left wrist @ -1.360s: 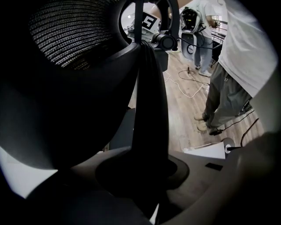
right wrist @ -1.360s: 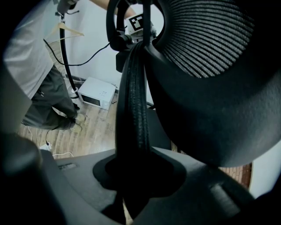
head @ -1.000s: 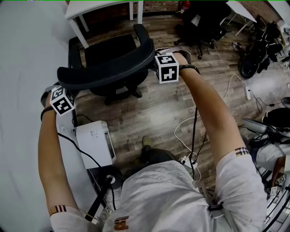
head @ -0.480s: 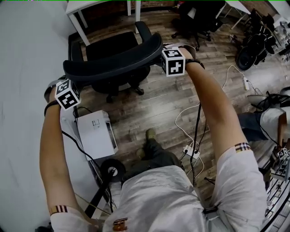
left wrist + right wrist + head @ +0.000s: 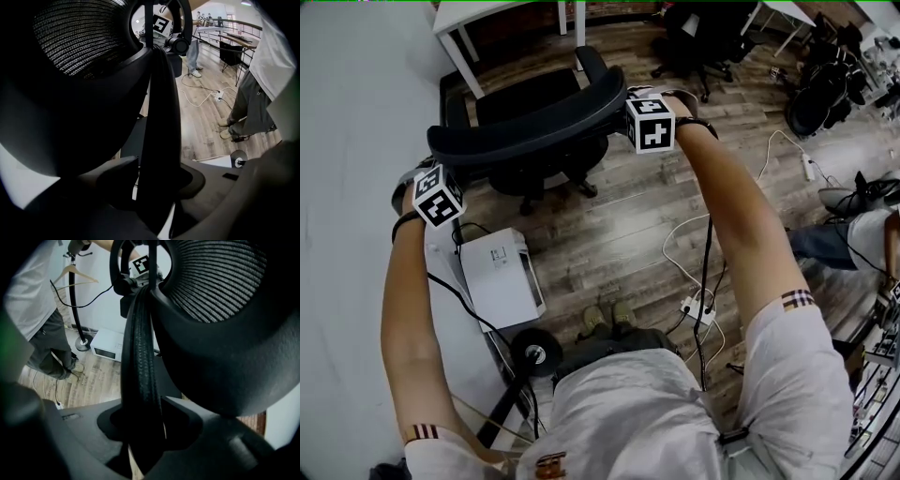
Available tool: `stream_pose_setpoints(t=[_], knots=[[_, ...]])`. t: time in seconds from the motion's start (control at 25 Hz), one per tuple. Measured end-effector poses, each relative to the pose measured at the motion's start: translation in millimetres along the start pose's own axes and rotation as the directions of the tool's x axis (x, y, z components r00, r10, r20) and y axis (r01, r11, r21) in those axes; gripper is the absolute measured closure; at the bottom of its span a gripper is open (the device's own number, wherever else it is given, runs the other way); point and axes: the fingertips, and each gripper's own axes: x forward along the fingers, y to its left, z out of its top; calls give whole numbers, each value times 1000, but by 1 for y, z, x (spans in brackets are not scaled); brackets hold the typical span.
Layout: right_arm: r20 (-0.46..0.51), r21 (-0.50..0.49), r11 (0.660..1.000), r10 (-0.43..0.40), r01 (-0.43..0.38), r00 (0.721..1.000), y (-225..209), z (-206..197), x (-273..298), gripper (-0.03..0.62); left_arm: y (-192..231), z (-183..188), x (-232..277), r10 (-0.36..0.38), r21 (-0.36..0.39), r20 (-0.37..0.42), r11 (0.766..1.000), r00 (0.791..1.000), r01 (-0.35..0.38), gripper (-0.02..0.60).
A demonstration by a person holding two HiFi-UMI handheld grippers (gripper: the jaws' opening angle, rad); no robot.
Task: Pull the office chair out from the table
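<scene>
The black office chair (image 5: 530, 98) stands on the wood floor just in front of a white table (image 5: 502, 14). Its curved backrest top (image 5: 525, 129) faces me. My left gripper (image 5: 439, 173) is at the backrest's left end and my right gripper (image 5: 630, 111) at its right end. In the left gripper view the backrest's rim (image 5: 161, 122) runs between the jaws of the left gripper (image 5: 157, 187). In the right gripper view the woven rim (image 5: 140, 357) runs between the jaws of the right gripper (image 5: 143, 427). Both pairs of jaws have just been opening, and thin slits of light show beside the rim.
A white box-like machine (image 5: 502, 277) sits on the floor at the left by the wall. Beside my legs is a round stand base (image 5: 534, 354). Cables and a power strip (image 5: 698, 309) lie to the right. Another black chair (image 5: 703, 33) stands behind, and a person's leg (image 5: 825, 242) shows at the right.
The chair and both grippers shifted a short way across the floor together, then stayed put. My feet have come together under me.
</scene>
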Motion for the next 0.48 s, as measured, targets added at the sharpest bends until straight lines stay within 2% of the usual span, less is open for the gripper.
stream_pose_setpoints(t=[0.16,0.48], knots=[[-9,-18,1000,-21,21,1000,1,0,-3,397,-3,-5,-5,1,32,-38,999,999,0,406],[6,-20,996,-87,87,996,-6,-3,-45,372,2,-3,-43,80,14,-79,997,994,-79,388]])
